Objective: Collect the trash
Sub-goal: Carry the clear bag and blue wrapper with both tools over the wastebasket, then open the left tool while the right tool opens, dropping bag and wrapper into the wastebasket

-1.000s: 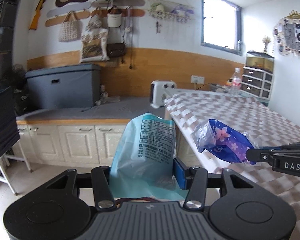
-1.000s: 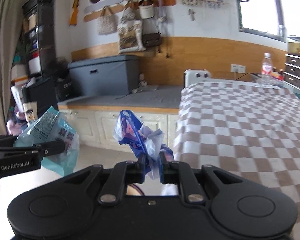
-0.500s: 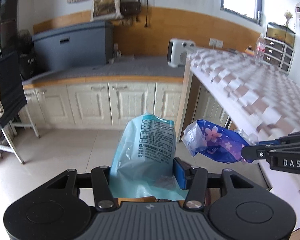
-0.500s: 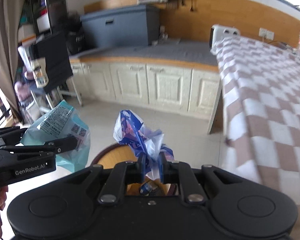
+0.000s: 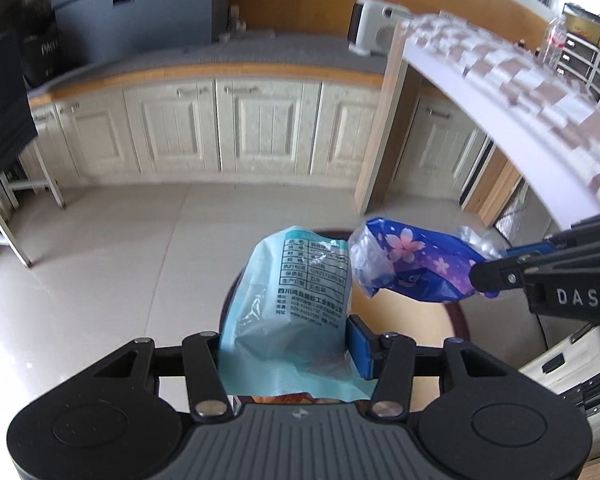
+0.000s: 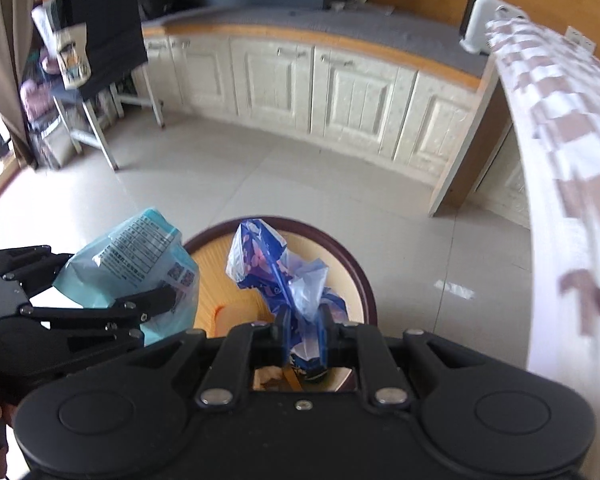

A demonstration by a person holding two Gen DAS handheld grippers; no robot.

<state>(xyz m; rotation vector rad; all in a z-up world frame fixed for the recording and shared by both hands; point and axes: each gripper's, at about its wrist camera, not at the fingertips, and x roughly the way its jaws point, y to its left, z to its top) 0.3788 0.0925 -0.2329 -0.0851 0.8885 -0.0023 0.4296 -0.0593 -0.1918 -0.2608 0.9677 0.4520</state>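
Both tongs are pinched on wrappers above a round bin: the left gripper clamps a pale teal packet, and the right gripper nips a blue cherry-blossom wrapper. Only the right wrist view shows the bin plainly, a dark-rimmed round tub with a ribbed yellow-orange inside and scraps at its bottom; in the left wrist view the teal packet hides most of it, leaving a sliver of rim at 3 o'clock. From the left wrist view the blossom wrapper hangs at 2 o'clock of the packet, close but apart. A black cloth-draped rack stands at 10 o'clock, cream panelled cabinets run across 12 o'clock under a grey-topped counter, and a checked tablecloth drapes the table edge at 2 o'clock. Pale glossy tiles cover the floor. Both wrappers are crinkled plastic film.
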